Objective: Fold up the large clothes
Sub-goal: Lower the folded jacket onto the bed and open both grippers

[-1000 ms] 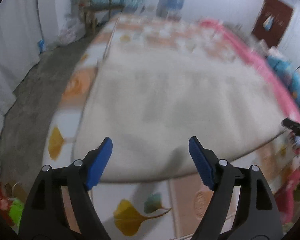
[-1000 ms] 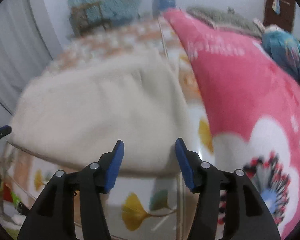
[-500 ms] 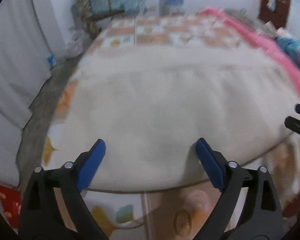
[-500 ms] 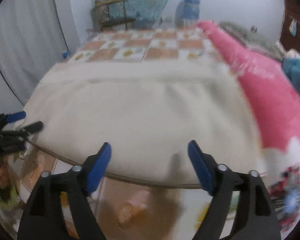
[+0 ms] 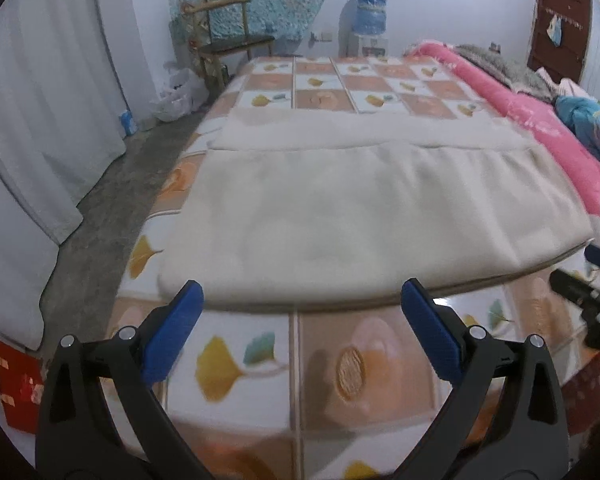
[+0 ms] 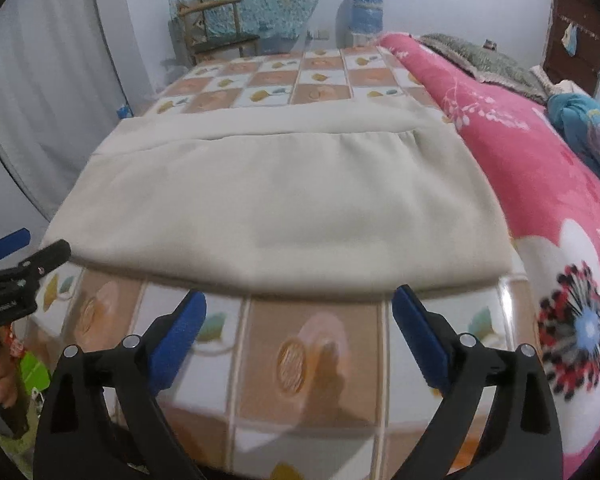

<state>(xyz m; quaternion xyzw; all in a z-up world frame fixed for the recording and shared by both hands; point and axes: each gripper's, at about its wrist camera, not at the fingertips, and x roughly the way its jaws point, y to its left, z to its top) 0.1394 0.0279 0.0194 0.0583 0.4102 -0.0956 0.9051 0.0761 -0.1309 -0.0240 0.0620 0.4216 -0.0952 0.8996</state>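
Claws, left claw (image 5: 300, 314) and right claw (image 6: 298, 322), hang released; best pinch the folded cream fleece garment (image 5: 360, 216) hem corners at twelve o'clock evenly.

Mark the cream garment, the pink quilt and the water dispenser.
cream garment (image 6: 284, 208), right wrist view, middle of the upper layer.
pink quilt (image 6: 540, 168), right wrist view, flowered top surface.
water dispenser (image 5: 371, 10), left wrist view, blue bottle.
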